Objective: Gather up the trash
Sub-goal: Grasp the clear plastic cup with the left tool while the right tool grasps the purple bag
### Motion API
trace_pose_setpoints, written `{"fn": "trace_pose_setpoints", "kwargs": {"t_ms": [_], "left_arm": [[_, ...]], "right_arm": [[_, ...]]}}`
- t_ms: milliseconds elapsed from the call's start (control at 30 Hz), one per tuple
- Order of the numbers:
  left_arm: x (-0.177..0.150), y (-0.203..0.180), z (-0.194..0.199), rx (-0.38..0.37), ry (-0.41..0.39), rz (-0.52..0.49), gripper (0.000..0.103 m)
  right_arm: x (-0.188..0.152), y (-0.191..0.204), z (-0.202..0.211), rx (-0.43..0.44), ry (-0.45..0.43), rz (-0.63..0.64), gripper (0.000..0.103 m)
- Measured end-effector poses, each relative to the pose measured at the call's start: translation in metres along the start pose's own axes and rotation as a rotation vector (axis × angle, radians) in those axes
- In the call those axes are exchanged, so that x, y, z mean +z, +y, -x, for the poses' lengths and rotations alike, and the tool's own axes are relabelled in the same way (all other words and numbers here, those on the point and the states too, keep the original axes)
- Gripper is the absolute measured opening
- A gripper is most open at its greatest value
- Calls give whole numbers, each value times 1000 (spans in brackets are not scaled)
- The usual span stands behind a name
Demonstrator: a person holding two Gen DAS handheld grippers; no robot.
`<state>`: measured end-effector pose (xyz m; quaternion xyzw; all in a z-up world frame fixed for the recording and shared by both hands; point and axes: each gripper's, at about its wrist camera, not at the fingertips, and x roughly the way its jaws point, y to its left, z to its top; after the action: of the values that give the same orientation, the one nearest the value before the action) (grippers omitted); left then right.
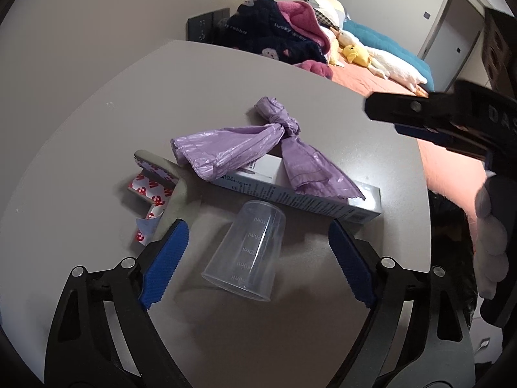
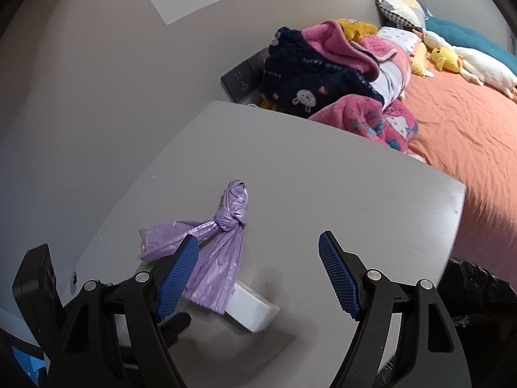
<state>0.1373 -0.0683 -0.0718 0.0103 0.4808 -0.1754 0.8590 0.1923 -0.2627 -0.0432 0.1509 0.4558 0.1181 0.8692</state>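
- My left hand-held gripper (image 1: 258,258) gapes wide around the empty clear cup (image 1: 247,252), pads not touching.
- My right hand-held gripper (image 2: 258,274) is wide, empty above the worktop (image 2: 323,177).

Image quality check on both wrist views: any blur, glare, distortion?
Left wrist view: strong fisheye curvature bends the table edge; clear cup sharp, its graduations readable; right gripper at the frame edge slightly soft. Right wrist view: same barrel distortion; purple bag sharp, white box a bit smeared; soft shadows, no harsh glare.
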Motion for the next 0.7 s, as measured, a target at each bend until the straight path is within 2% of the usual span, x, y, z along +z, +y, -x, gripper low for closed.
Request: {"fn": "trace_pose_setpoints", "kwargs": {"t_ms": [167,600,700], "left_arm": [[-1,-1,-3,19,1,-21,79],[-5,3,-15,6,24,-32,42],[-4,5,-15,-3,24,-26,39]], "right_arm": [[5,7,-18,2,21,6,82],[20,20,-51,5,67,35,85],[21,25,-61,-7,89,50,85]]}}
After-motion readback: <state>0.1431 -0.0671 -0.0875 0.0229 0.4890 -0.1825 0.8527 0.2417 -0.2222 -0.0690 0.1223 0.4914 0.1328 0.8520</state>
